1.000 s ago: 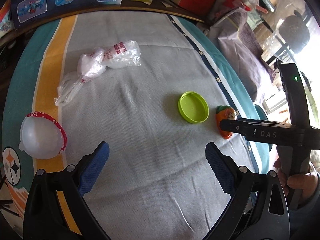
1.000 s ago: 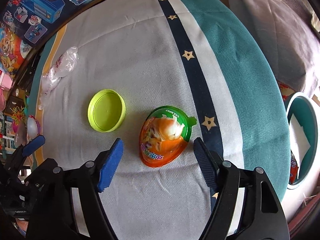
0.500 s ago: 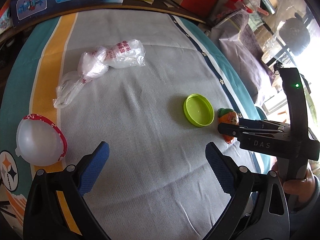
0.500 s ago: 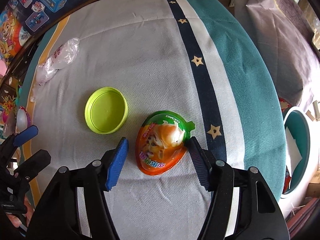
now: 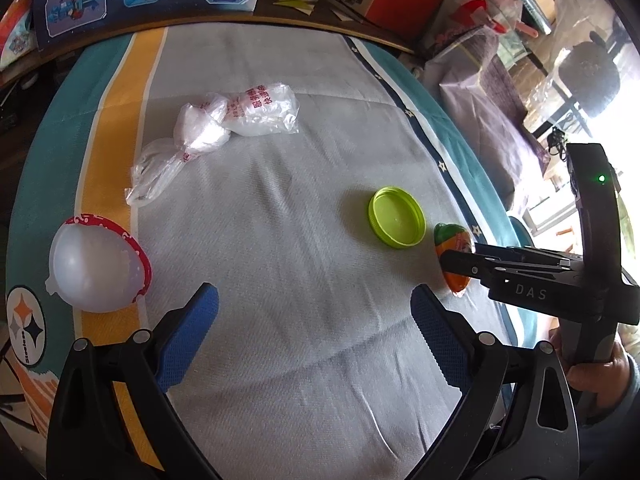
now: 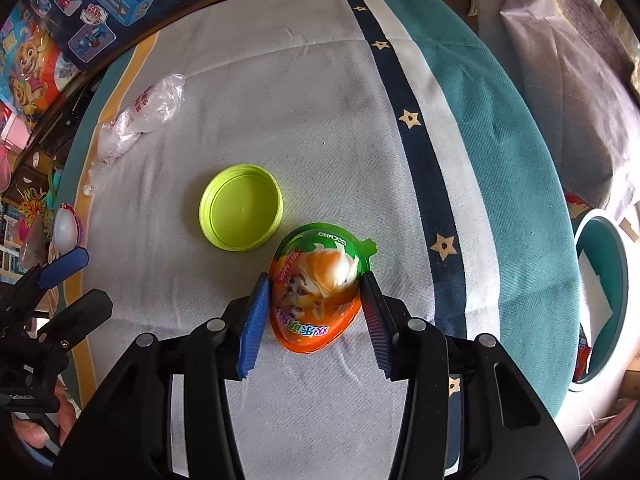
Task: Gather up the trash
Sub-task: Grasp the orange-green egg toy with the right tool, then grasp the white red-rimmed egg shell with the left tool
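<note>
- on the striped cloth over the bench (image 6: 328,92), near its right side, sits an orange and green egg-shaped toy shell (image 6: 316,292) with a cartoon puppy printed on it, lying flat on the grey-white part just left of the dark blue star stripe.
- the right tool (image 6: 316,312) points steeply down at it. its jaws have just been closing in, and the egg shell is right between them: both blue pads look pressed against its two sides, so it's clamped on the shell, which is still resting on the cloth.
- just up and left of the egg shell is a lime green lid (image 6: 241,207), open side up, close to it but not touching as far as i can tell.
- the left tool (image 5: 316,332) hangs over the middle of the cloth with its jaws spread wide and nothing between them.
- from the left wrist view you can see a hand (image 5: 596,372) gripping the right tool's handle at the right edge.
- further off, a crumpled clear plastic bag (image 5: 224,128) with red print lies near the yellow stripe.
- a white half-dome shell with a red rim (image 5: 96,268) sits on the left edge of the cloth, well apart from the egg.
- a teal-rimmed bin (image 6: 600,300) shows beyond the bench's right edge.
</note>
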`<move>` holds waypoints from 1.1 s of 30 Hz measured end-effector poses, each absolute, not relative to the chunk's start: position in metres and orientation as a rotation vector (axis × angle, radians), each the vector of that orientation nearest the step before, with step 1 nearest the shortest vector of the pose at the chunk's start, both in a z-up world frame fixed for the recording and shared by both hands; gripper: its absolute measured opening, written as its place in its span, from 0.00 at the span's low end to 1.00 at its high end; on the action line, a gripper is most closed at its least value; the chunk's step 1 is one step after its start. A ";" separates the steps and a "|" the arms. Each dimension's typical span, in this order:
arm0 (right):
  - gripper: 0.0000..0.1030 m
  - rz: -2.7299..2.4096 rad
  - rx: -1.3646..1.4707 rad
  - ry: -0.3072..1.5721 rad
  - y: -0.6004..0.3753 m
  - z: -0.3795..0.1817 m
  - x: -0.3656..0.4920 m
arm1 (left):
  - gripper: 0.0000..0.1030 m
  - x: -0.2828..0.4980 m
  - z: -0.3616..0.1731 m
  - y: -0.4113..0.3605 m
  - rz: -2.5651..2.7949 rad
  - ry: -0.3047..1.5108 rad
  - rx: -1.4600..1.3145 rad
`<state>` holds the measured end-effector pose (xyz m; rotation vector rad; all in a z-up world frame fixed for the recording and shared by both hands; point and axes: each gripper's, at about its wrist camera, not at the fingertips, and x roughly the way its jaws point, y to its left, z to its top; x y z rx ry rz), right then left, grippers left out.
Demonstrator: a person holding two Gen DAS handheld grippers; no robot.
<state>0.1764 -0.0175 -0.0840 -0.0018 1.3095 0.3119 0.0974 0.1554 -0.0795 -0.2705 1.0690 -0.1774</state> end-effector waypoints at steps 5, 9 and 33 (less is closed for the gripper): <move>0.42 0.334 0.028 1.313 -0.022 -0.080 0.172 | 0.94 0.091 -0.074 0.159 -0.168 1.054 -0.266; 0.42 0.383 0.022 1.317 -0.013 -0.075 0.166 | 0.94 0.085 -0.072 0.168 -0.146 1.053 -0.266; 0.43 0.586 -0.092 1.349 0.082 -0.062 0.165 | 0.60 0.086 -0.084 0.295 0.090 1.085 -0.207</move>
